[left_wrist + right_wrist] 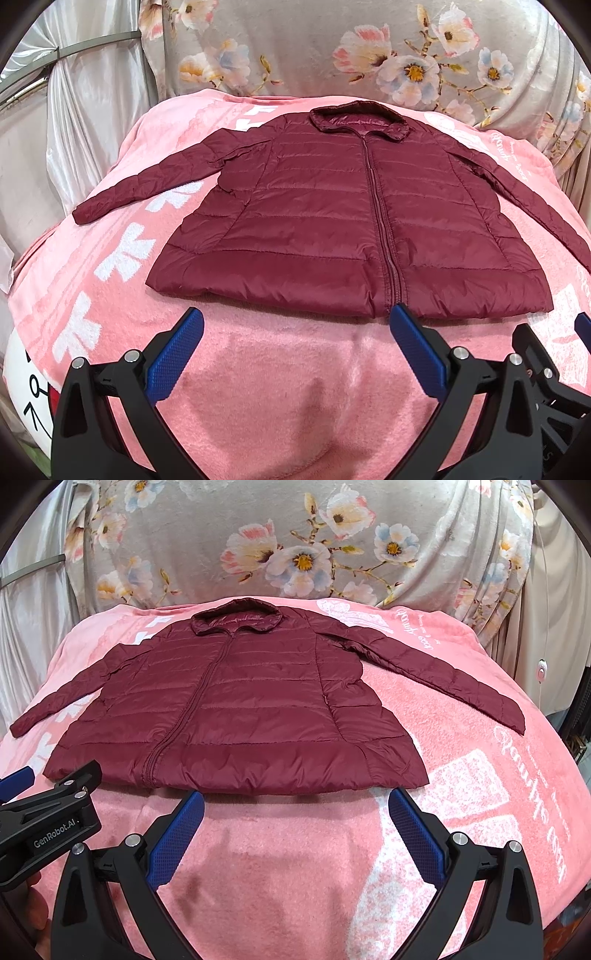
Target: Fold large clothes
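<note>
A maroon puffer jacket (343, 221) lies flat, zipped, sleeves spread, on the pink blanket (277, 387). At six o'clock of its hem, left tool (295, 325) and right tool (295, 805) hover spread, holding nothing.

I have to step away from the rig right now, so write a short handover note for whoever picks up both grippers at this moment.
Left gripper: open, empty, poised just short of the hem near the zipper's bottom end.
Right gripper: open, empty, poised just short of the hem on the jacket's right half.
Maroon puffer jacket: lies flat, front up, zipped, on the pink blanket; hood at the far end, both sleeves spread outward, hem nearest the grippers.
Done: the jacket is laid out; no fold shows.
Left: all the folding, probably sleeves in over the body first, then the body.
</note>
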A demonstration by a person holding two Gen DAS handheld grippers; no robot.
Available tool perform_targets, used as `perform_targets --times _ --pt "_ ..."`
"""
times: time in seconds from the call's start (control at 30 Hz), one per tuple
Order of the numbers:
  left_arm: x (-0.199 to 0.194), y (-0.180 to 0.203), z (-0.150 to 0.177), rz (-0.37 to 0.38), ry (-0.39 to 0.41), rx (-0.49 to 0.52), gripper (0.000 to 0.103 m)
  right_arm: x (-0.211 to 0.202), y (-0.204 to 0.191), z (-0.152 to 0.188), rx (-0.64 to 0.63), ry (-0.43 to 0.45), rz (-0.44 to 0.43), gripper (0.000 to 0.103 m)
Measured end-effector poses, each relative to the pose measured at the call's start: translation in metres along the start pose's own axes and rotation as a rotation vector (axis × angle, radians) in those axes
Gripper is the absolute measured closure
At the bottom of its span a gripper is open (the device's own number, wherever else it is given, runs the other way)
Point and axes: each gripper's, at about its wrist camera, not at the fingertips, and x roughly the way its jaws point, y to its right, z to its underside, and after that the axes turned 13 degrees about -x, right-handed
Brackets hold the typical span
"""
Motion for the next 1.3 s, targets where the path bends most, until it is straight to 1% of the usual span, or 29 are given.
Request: perform_targets --times 1.0,1.13,1.23,1.3 --pt "0.007 -0.003 0.002 -0.002 -0.006 -0.002 0.005 0.008 -0.002 0.003 0.007 -0.022 -0.003 0.005" --pt "0.017 -0.006 -0.002 -0.023 -0.002 -0.009 0.005 0.016 0.016 -0.001 0.040 -0.029 -0.012 0.005" --pt "0.025 -0.010 -0.011 -0.043 0.003 -0.015 0.005 0.032 0.052 -0.005 0.125 -0.039 -0.038 0.005" --pt "0.033 -0.013 -0.020 -0.063 0.007 -0.021 0.005 0.048 0.091 -0.008 0.216 -0.050 -0.042 0.005"
